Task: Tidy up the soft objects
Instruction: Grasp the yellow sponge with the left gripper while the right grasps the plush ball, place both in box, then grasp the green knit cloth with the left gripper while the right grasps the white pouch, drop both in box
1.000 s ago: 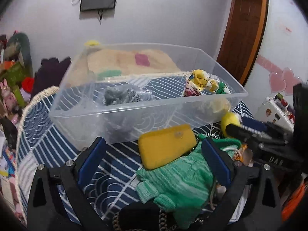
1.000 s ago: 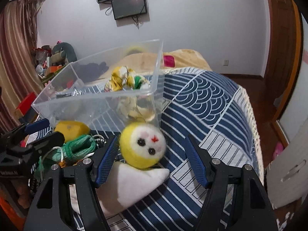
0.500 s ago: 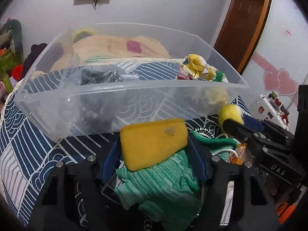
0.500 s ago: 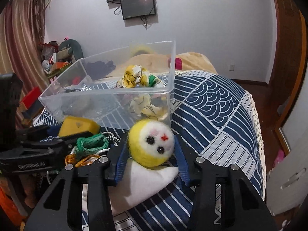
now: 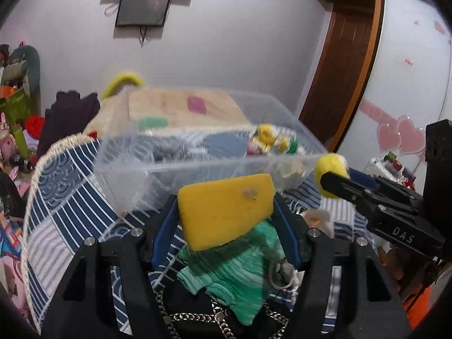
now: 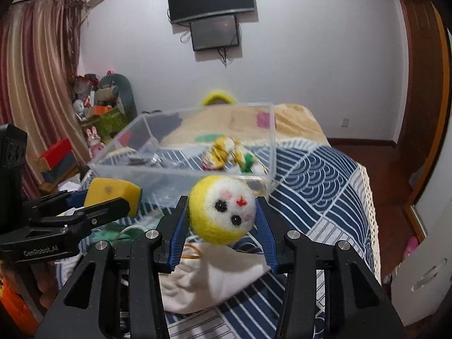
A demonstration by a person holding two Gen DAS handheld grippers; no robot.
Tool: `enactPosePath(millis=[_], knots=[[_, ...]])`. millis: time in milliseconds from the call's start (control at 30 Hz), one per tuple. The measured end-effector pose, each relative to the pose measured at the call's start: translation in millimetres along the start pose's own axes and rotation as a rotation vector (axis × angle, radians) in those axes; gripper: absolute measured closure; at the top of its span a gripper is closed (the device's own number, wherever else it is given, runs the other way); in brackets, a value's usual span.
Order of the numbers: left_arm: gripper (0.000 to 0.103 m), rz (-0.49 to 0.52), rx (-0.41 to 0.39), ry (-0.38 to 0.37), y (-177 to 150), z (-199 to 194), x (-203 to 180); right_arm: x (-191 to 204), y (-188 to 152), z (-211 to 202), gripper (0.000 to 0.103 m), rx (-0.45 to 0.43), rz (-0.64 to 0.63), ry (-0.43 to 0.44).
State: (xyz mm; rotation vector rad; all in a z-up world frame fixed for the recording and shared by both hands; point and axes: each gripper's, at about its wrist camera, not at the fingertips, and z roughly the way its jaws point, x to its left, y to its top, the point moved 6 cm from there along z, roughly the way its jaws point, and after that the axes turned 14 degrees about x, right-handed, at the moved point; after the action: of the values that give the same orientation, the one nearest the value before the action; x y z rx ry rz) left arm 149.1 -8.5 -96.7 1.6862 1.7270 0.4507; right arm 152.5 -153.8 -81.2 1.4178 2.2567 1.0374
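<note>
Jaws of the left gripper [image 5: 226, 214] are clamped on a yellow sponge [image 5: 226, 209], its blue pads pressing both short sides, and the sponge is lifted clear of the green knitted cloth [image 5: 240, 271] that lies just beneath and a little behind the jaw tips. Straight ahead of these jaws, close by, stands the clear plastic bin [image 5: 197, 166] on the blue patterned bedspread [image 5: 65, 195]; inside it, toward its right end, sits a yellow and white patterned cloth [image 5: 271, 138], with something dark toward its left end. A chain [image 5: 197, 317] lies below the jaws near the camera.

Jaws of the right gripper [image 6: 223, 217] are closed on a yellow felt ball with a face [image 6: 223, 212], held off the bed above a white cloth [image 6: 214, 279] that lies directly under the jaws. Ahead of these jaws is the near corner of the same bin [image 6: 180, 175], and to their left the other gripper [image 6: 84, 212] appears with the sponge [image 6: 113, 195] at about the same height
</note>
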Motion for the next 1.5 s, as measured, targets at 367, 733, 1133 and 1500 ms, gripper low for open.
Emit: enactPosePath(millis=[367,733,1133,1500], knots=[[0.038,0.026,-0.126,0.035,42,-29,11,20,29,-21,0.061,-0.108,-0.044,-0.022],[0.038,0.018,-0.094,0.073,64,1,29,29,56,8,0.061,-0.109,-0.055,-0.05],[0.033,0.022,-0.019,0.091,63,41,36,24,47,54,0.06,0.034,-0.05,-0.044],[0.011,-0.008,-0.047,0.08,57,23,36,16,45,32,0.04,-0.002,-0.041,-0.041]])
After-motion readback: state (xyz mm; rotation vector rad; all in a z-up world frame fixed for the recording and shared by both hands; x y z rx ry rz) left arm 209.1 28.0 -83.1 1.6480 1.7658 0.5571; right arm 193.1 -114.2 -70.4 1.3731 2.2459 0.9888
